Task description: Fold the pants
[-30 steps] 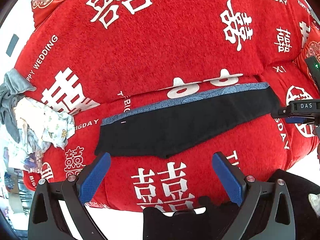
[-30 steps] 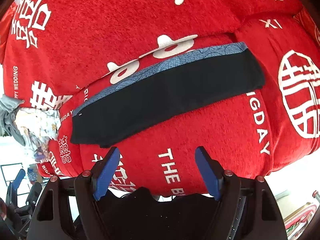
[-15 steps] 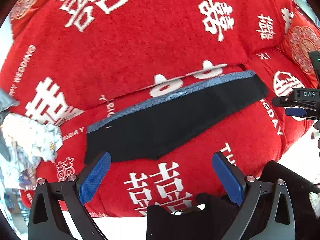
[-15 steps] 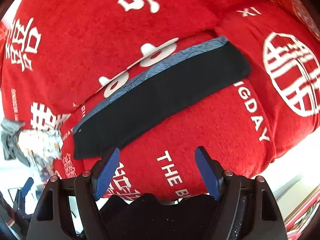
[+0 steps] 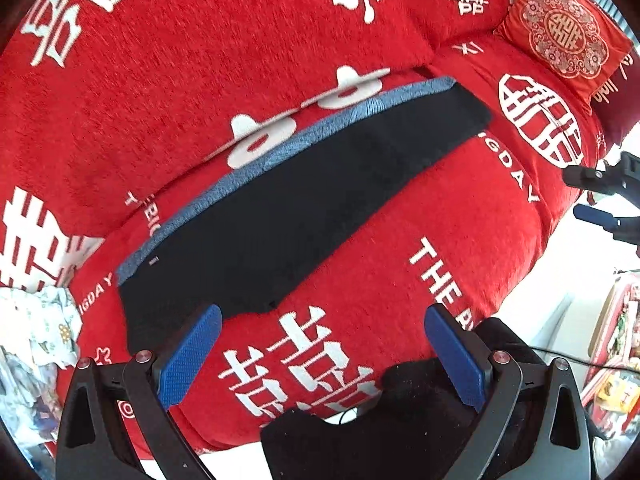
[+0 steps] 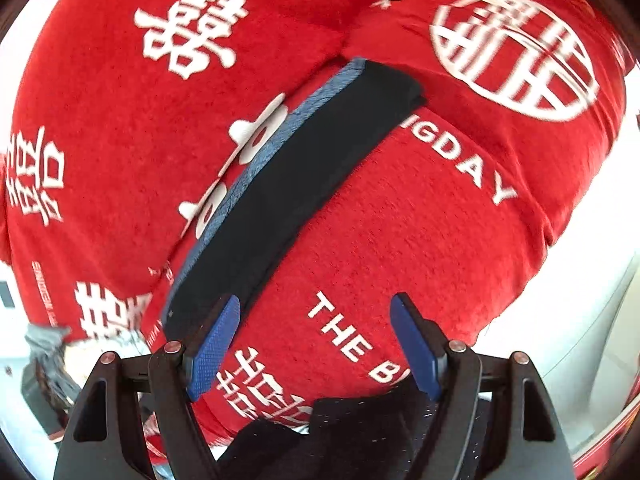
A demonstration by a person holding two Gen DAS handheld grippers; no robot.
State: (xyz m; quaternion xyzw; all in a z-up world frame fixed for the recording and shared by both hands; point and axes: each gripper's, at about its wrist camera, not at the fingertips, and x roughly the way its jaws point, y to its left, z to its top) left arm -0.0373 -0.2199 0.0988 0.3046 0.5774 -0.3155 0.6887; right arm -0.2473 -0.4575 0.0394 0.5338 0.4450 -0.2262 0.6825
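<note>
Black pants [image 5: 296, 208] with a blue-grey patterned strip along the far edge lie folded lengthwise as a long flat band on the red sofa seat. They also show in the right wrist view [image 6: 288, 184]. My left gripper [image 5: 320, 344] is open and empty, hovering just in front of the pants' near left end. My right gripper [image 6: 316, 340] is open and empty, above the seat's front edge, its left finger [image 6: 214, 350] near the pants' left end. The right gripper's fingers also show at the right edge of the left wrist view [image 5: 600, 196].
The sofa [image 5: 200, 60] wears a red cover with white wedding characters and "THE BIGDAY" lettering. A red ornamented cushion [image 5: 564, 32] sits at the right end. A heap of light and grey clothes [image 5: 36, 332] lies at the left end. White floor shows below the seat.
Both views have swung and rolled, so the pants now run diagonally and sit closer to the fingers. Both grippers stay open. The pants have not moved.
</note>
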